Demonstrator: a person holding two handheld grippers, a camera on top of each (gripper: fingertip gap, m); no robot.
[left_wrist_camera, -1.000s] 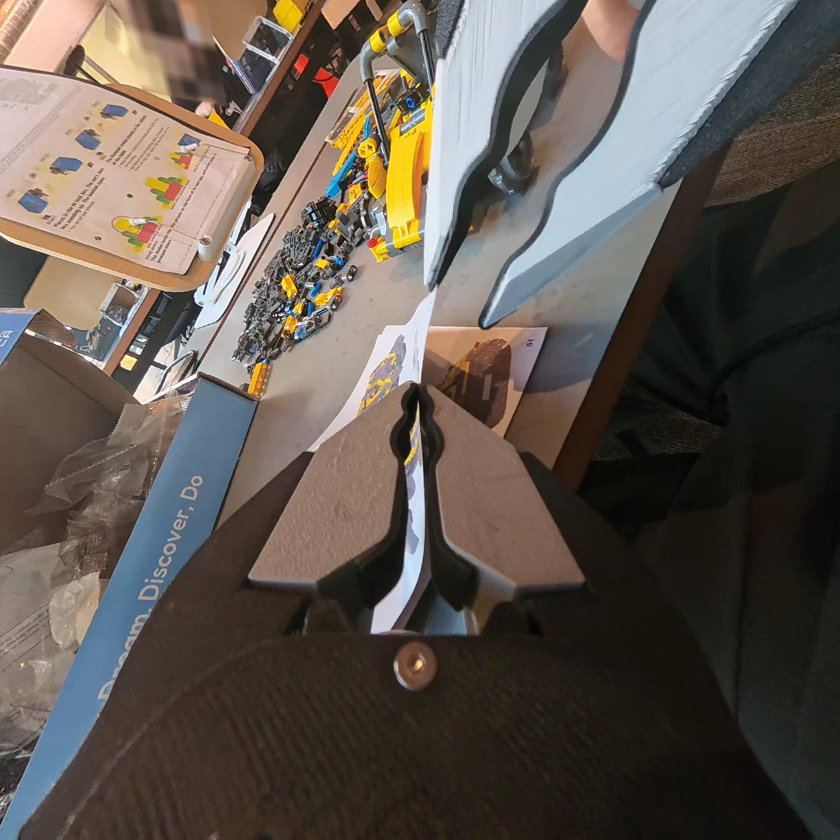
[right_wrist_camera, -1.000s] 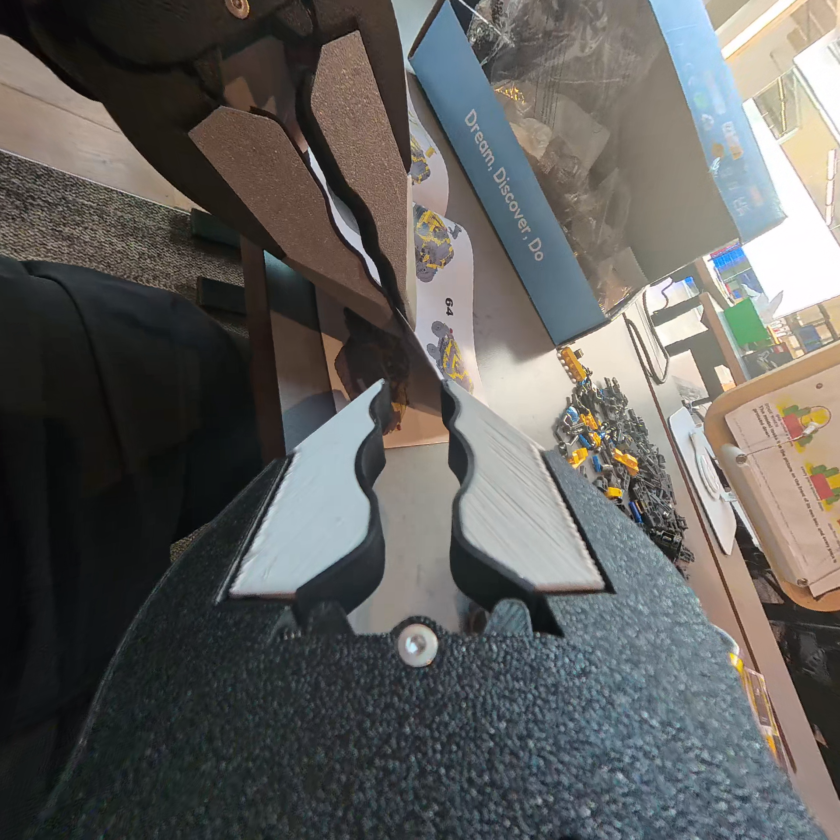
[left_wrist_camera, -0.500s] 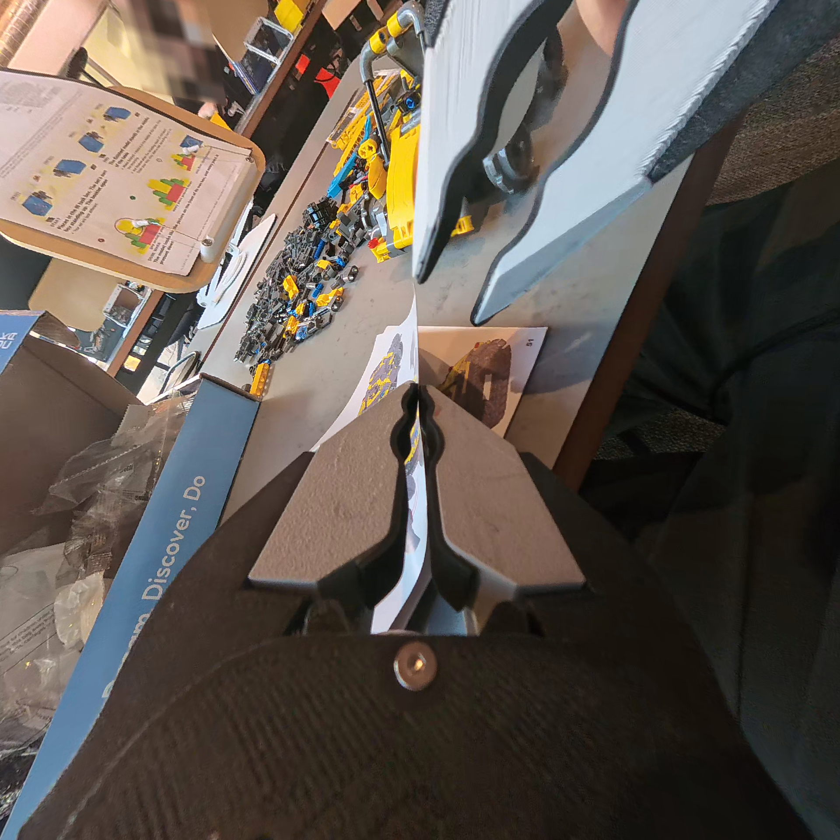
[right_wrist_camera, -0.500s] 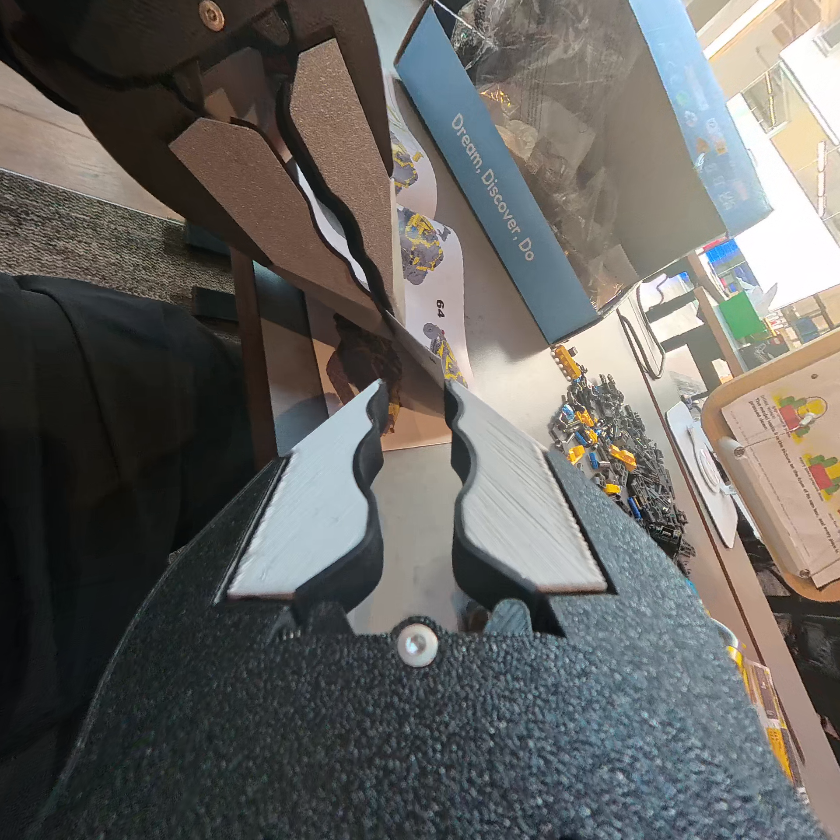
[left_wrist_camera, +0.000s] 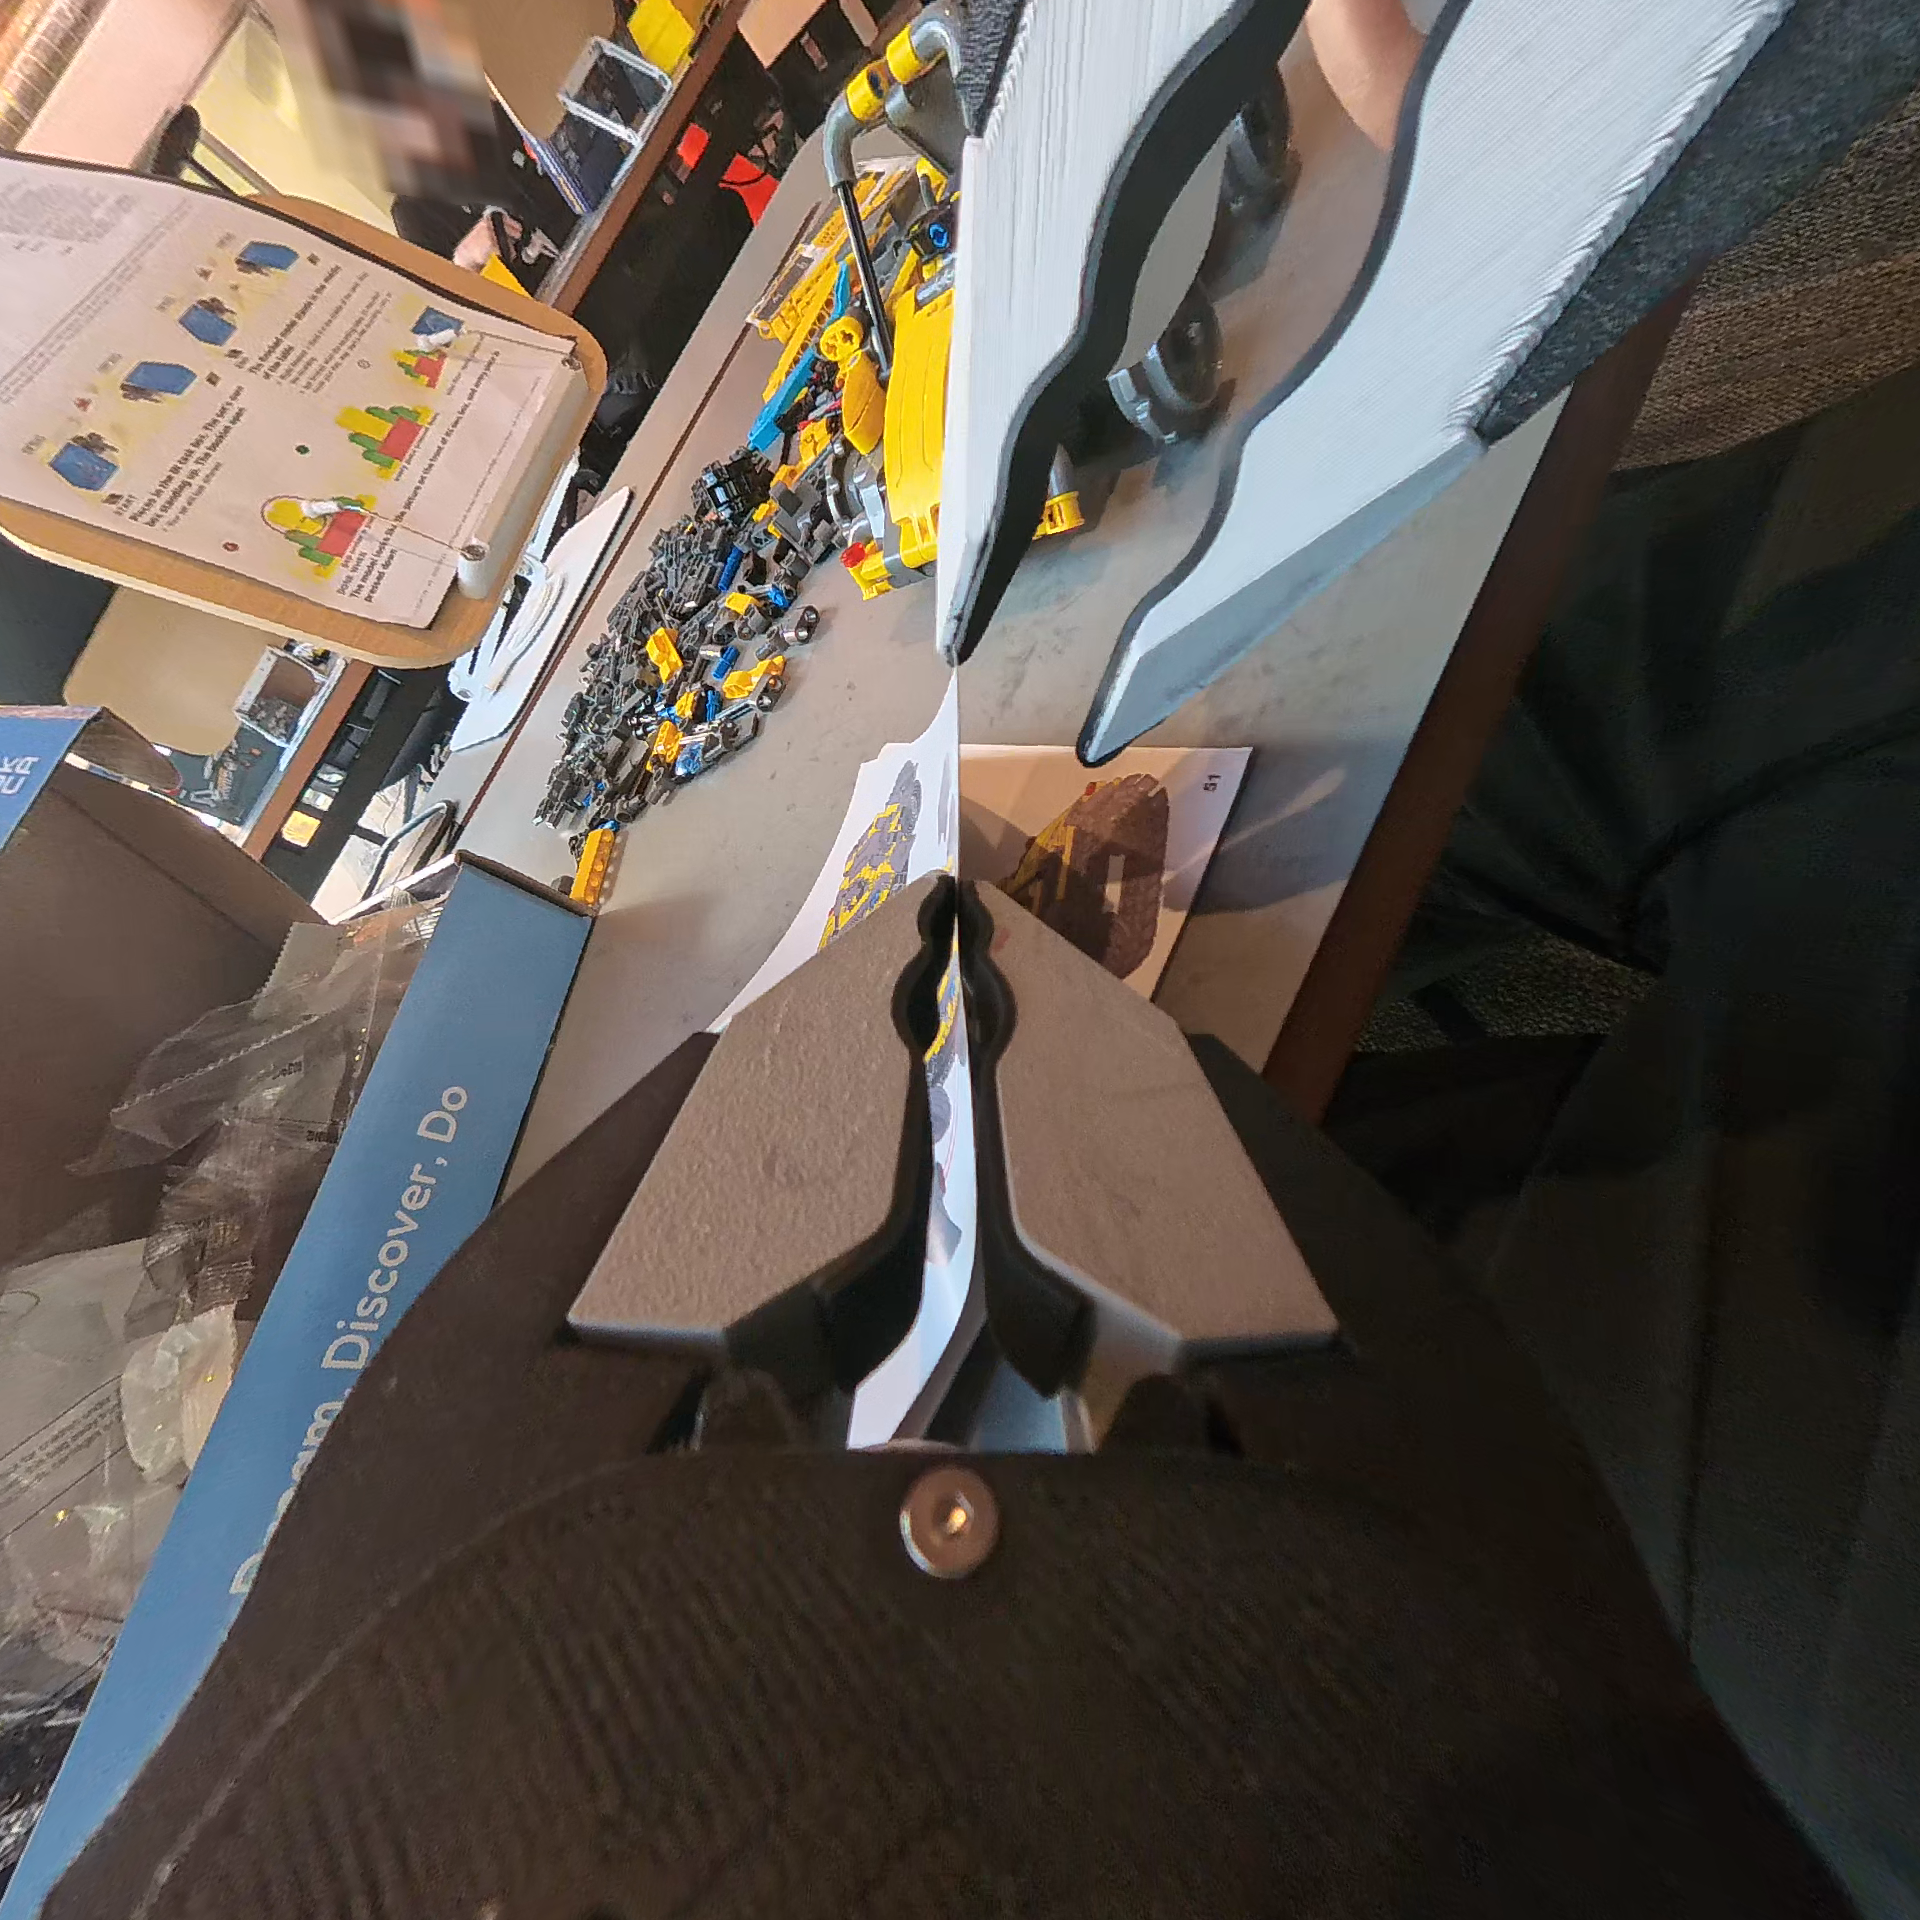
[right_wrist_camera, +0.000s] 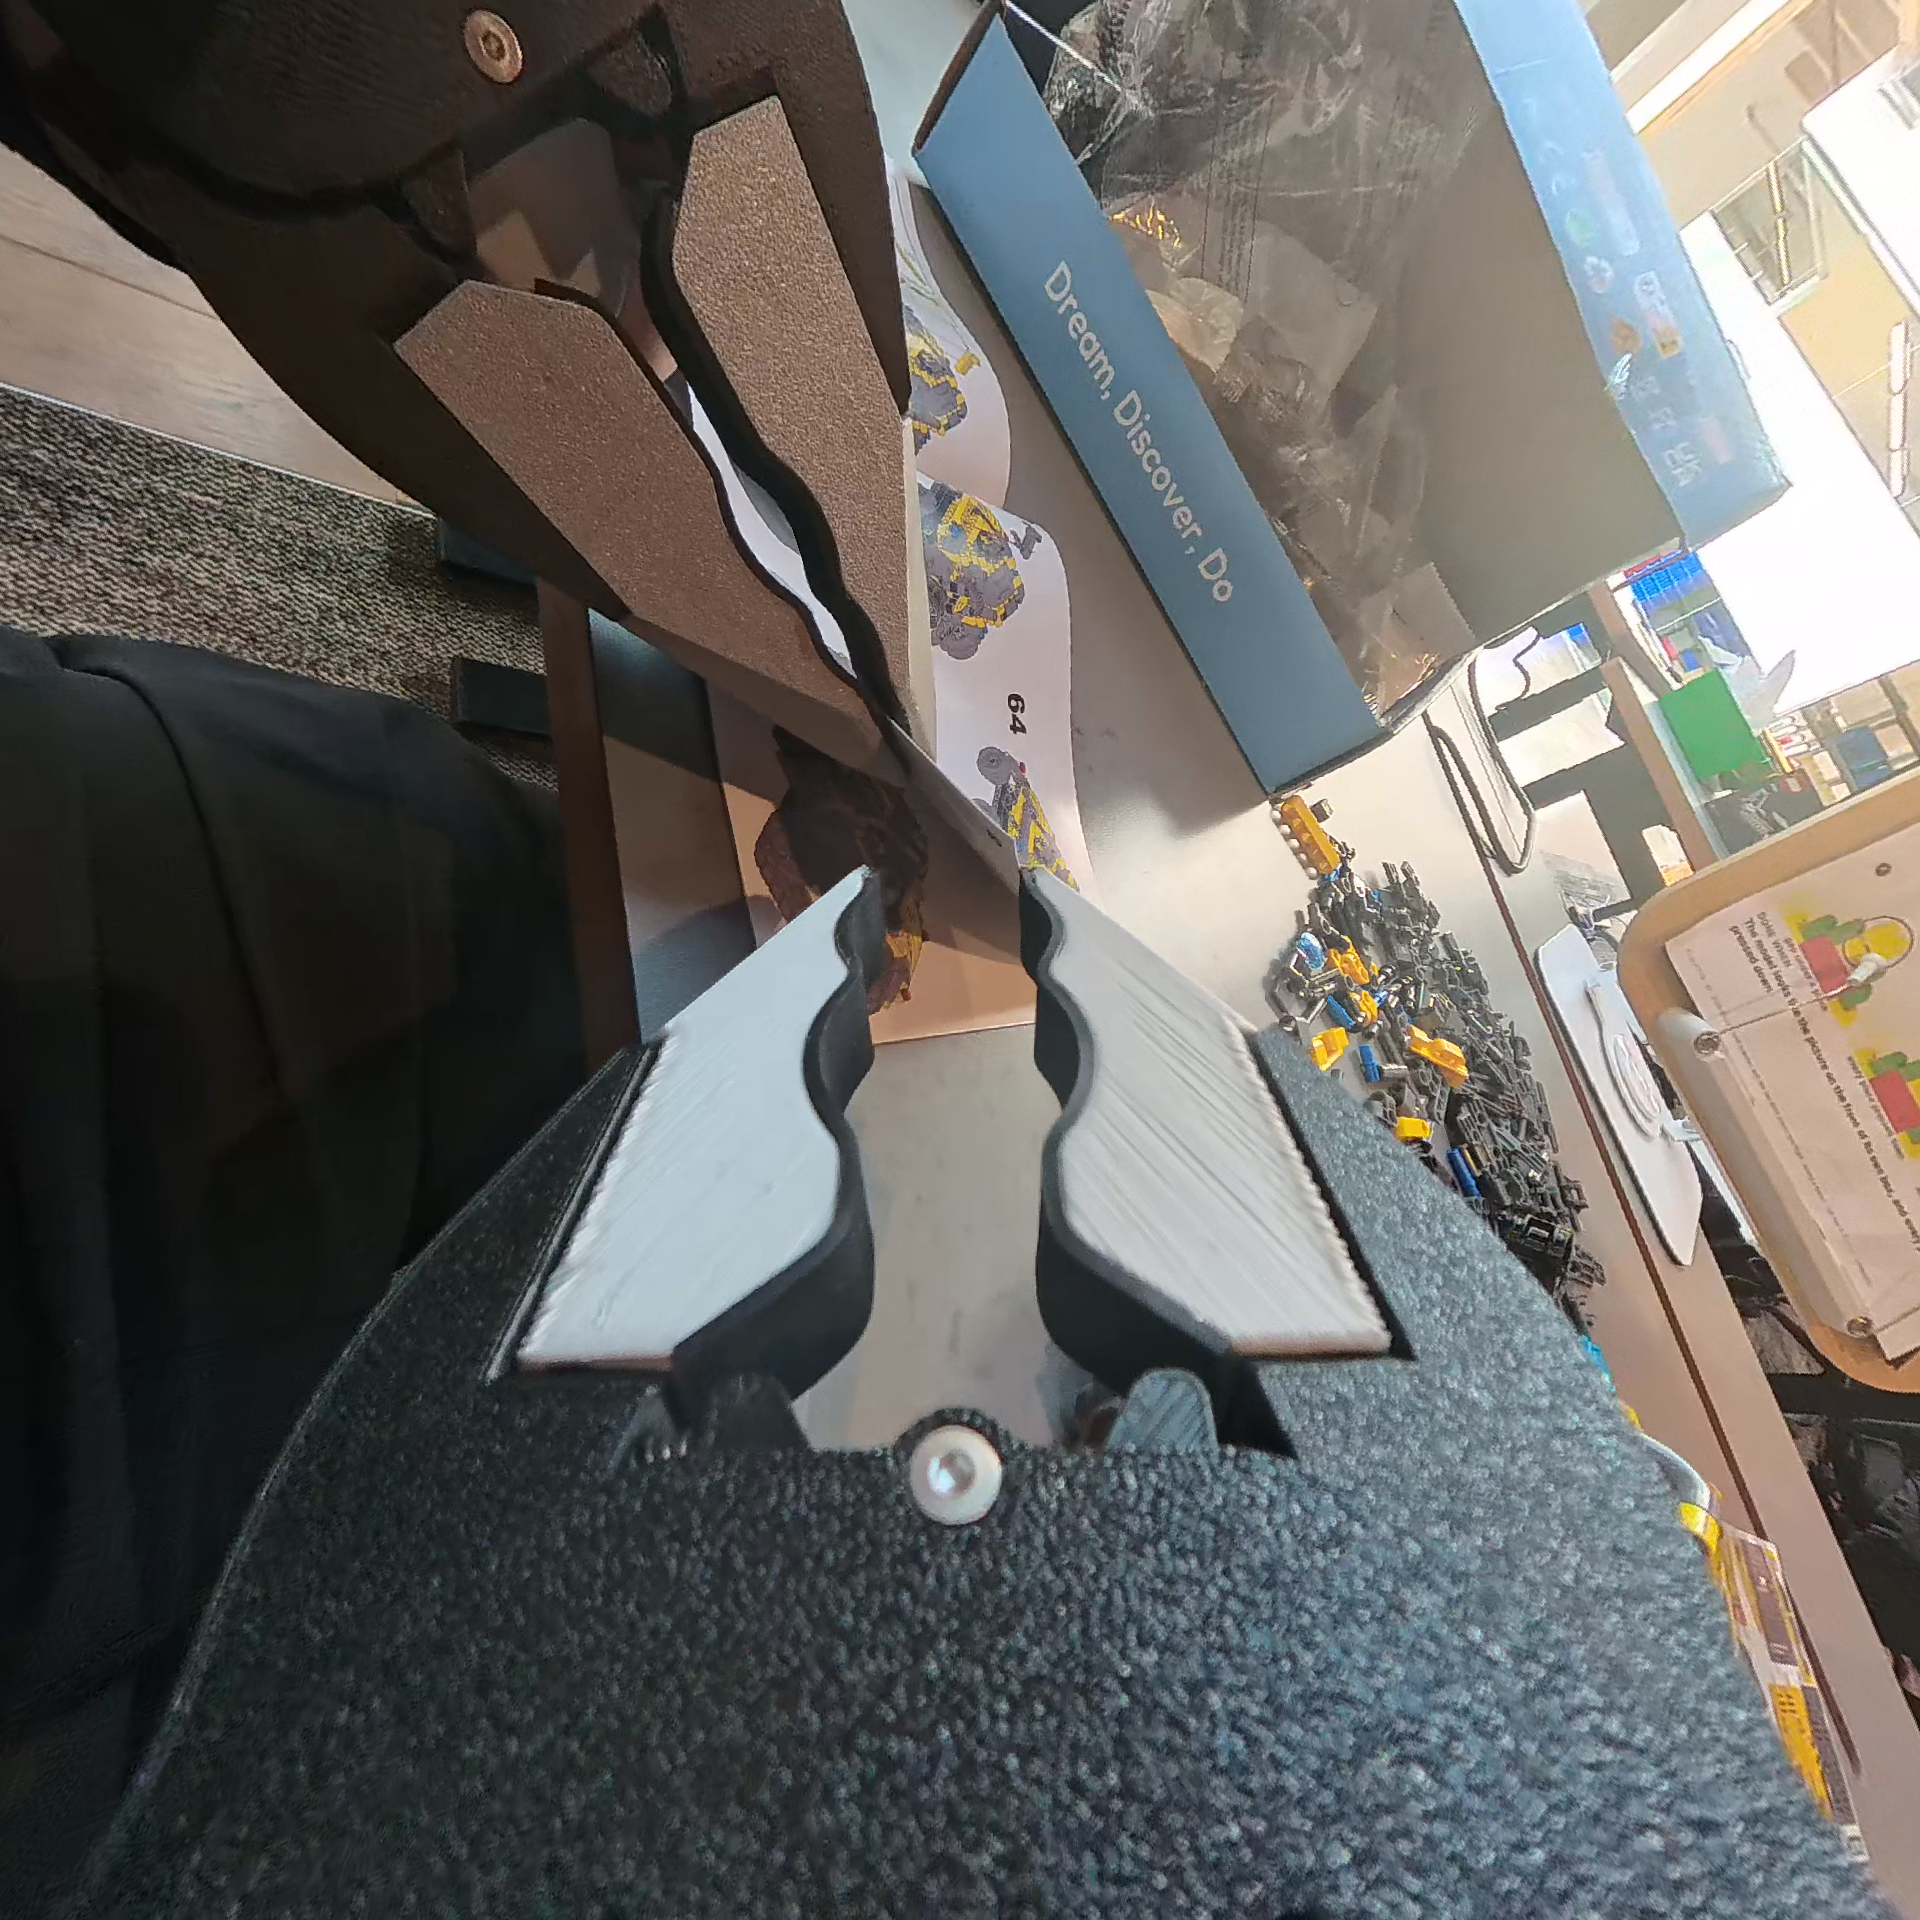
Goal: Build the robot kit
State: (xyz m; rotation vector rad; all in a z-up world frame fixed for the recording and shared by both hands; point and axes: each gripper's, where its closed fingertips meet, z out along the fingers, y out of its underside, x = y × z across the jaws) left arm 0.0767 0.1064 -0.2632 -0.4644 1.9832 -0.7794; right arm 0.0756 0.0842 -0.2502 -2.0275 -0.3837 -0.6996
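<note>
My left gripper (left_wrist_camera: 954,896) is shut on a lifted page (left_wrist_camera: 956,790) of an open instruction booklet (left_wrist_camera: 1091,862) that lies near the table's front edge. The page stands up on edge between its dark fingers (left_wrist_camera: 790,1143). My right gripper (right_wrist_camera: 948,883) is open, and the free corner of the same page (right_wrist_camera: 961,821) lies between its white fingers, close to the right-hand one. In the left wrist view the right gripper (left_wrist_camera: 1029,691) hangs just above the page's top corner. The left gripper (right_wrist_camera: 883,717) also shows in the right wrist view, above the booklet (right_wrist_camera: 977,644).
An open blue cardboard box (left_wrist_camera: 416,1143) holding plastic bags stands beside the booklet on the grey table (left_wrist_camera: 727,883). A pile of small dark, yellow and blue pieces (left_wrist_camera: 675,686) and a yellow brick model (left_wrist_camera: 894,395) lie beyond. A printed sheet on a wooden board (left_wrist_camera: 260,395) stands behind the table. Only a small space, under 4 cm, lies between the two pairs of fingers.
The right gripper has moved in towards the lifted page, so its fingertip now sits at the page's top corner. The left gripper still holds the page in the same place.
</note>
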